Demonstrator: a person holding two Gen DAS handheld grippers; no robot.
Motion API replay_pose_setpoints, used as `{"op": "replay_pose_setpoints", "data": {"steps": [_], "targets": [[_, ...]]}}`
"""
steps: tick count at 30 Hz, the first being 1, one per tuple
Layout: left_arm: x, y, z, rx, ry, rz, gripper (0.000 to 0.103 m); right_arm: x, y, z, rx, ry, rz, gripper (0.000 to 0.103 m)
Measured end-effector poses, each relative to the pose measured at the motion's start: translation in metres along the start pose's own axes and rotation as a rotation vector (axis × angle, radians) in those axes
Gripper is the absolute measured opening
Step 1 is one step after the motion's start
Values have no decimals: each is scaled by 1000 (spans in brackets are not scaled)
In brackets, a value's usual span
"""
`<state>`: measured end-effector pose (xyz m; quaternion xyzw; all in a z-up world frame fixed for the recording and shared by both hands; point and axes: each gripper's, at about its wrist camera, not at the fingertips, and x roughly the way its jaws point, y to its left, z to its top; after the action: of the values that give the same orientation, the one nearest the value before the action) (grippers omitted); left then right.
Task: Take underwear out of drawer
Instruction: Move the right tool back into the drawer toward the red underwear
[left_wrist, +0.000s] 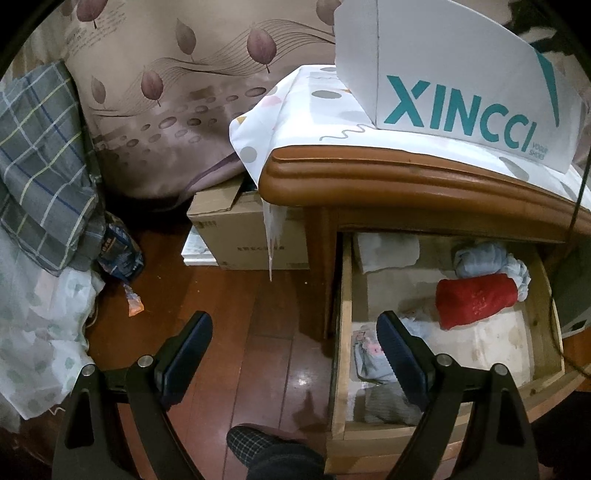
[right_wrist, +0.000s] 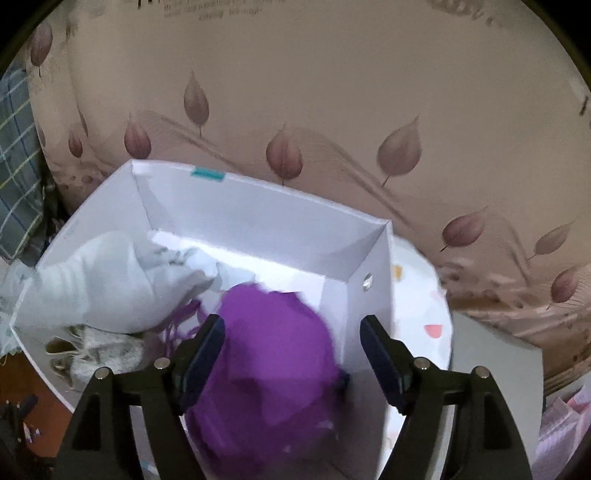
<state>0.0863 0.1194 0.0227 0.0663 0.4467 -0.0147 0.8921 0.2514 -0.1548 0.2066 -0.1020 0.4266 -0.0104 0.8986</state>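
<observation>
The wooden drawer (left_wrist: 345, 332) stands pulled out. In it lie a folded red garment (left_wrist: 474, 301), a pale blue one (left_wrist: 480, 258) behind it, and grey and pink-printed pieces (left_wrist: 369, 354) near the front. My left gripper (left_wrist: 295, 321) is open and empty, its right finger over the drawer's front left corner. On the nightstand stands a white shoe box (left_wrist: 443, 74). My right gripper (right_wrist: 291, 325) hangs open over that box (right_wrist: 258, 214), with a blurred purple garment (right_wrist: 273, 350) between its fingers inside the box. A white garment (right_wrist: 110, 280) lies at the box's left.
A cardboard box (left_wrist: 236, 229) sits on the wooden floor left of the nightstand (left_wrist: 369, 173). Plaid bedding (left_wrist: 40, 166) and a leaf-print fabric (left_wrist: 166, 74) fill the left and back. A person's slippered foot (left_wrist: 258, 446) is at the bottom. A dark cable (left_wrist: 580, 192) hangs at right.
</observation>
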Motion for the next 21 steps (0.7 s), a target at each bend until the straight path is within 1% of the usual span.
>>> {"op": "replay_pose_setpoints", "data": {"steps": [2,5,8,11,14,15,17,19,21], "targets": [[1,0,0,1,7,-2,89,-19,-5,1,17,-28,14,77],[2,0,0,-4,17,-9,89,-56,-12,-8,14,-77,43,77],[3,0,0,-21,25,-38,89,-90,-12,-36,-56,-92,61,77],[7,-3,-2,-29,62,-82,90,-108,-9,-75,-129,-61,74,77],[8,-11,-3,6,67,-65,90,-109,-5,-117,-180,-2,109,77],[8,-13,-3,15,65,-62,90,-105,-2,-137,-204,24,126,77],[8,-14,-4,19,70,-70,90,-98,6,-165,-248,52,153,77],[10,-15,-4,22,84,-77,90,-80,20,-197,-321,85,168,77],[12,-15,-5,29,94,-72,90,-60,34,-219,-379,129,190,77]]}}
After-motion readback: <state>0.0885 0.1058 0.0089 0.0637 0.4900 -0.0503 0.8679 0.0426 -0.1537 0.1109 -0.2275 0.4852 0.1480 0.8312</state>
